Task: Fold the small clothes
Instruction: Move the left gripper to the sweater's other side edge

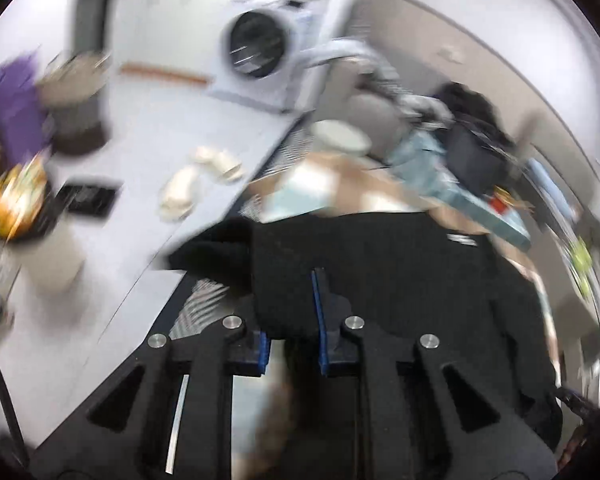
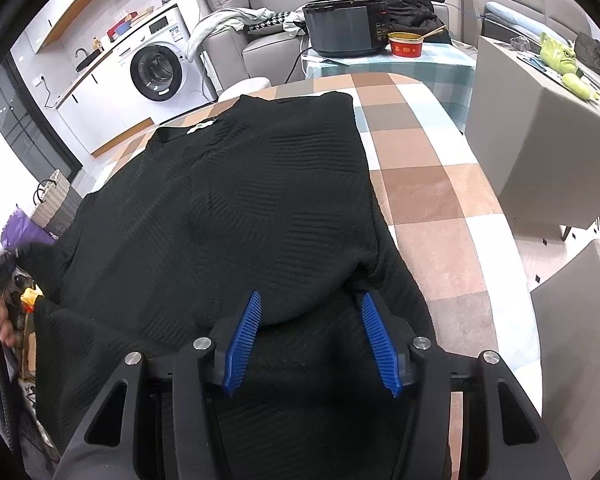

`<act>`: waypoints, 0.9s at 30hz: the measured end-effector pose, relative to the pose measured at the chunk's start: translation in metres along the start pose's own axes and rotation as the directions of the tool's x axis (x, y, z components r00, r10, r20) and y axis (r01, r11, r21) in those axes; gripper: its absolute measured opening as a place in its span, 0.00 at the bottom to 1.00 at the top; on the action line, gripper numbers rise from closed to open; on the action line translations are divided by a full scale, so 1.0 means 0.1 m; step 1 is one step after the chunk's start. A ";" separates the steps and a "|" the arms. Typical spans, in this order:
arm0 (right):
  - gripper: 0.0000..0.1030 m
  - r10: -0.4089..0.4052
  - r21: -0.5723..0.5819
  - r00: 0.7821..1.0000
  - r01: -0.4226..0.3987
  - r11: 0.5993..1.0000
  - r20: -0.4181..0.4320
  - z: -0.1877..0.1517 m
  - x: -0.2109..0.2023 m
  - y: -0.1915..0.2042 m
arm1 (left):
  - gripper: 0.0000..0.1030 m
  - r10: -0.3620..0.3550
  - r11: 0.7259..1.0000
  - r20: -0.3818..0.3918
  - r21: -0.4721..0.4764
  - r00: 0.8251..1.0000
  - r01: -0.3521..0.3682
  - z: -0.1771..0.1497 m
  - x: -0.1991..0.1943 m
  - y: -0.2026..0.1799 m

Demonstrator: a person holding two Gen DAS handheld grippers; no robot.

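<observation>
Black knit top flat on checkered desk, centre toward 9 o'clock. Soft, limp, light, drapes; pinch hem or sleeve edge. Left gripper clenched on fabric. Right gripper released, straddling hem bulge.

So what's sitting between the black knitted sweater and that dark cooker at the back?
Only bare checked tablecloth, brown and white, then the teal checked cloth under the cooker; the right wrist view shows it beyond the sweater.

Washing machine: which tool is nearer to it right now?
Left, as far as the views show. The left tool is at the sweater's edge on the side toward the washing machine; the right tool is at the hem toward the other side.
</observation>
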State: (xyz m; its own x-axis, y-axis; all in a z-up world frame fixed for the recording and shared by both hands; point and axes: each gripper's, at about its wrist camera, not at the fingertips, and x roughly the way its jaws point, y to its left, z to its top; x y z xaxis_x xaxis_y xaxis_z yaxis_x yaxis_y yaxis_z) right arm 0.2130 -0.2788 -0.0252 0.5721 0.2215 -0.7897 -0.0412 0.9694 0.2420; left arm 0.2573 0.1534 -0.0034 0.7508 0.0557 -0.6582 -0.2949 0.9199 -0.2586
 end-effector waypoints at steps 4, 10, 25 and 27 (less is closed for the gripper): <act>0.53 0.001 0.005 1.000 -0.001 1.000 0.012 -0.02 -0.06 -0.02 | 0.17 -0.200 0.955 -0.074 0.206 0.977 0.211 -0.05 0.08 -1.08; 0.53 -0.018 0.038 1.000 0.018 0.999 0.002 -0.07 -0.06 -0.11 | 0.70 -0.290 0.908 -0.230 0.241 0.929 0.343 -0.48 0.24 -1.50; 0.55 -0.060 0.049 0.998 0.061 0.997 -0.037 -0.29 -0.15 -0.29 | 0.72 0.009 0.998 -0.237 0.059 0.971 0.005 -0.83 0.13 0.30; 0.59 -0.065 0.065 0.997 0.067 0.996 -0.045 -0.40 -0.23 -0.36 | 0.73 0.004 0.999 -0.236 0.048 0.972 0.008 -0.91 0.04 0.42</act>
State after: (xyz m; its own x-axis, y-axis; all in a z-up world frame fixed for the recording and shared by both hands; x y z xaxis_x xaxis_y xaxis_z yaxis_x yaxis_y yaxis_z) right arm 0.1687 -0.3148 -0.0384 0.5360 0.1629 -0.8283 0.0508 0.9732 0.2243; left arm 0.1937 0.1567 -0.0813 0.5890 -0.0338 -0.8074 -0.2603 0.9380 -0.2291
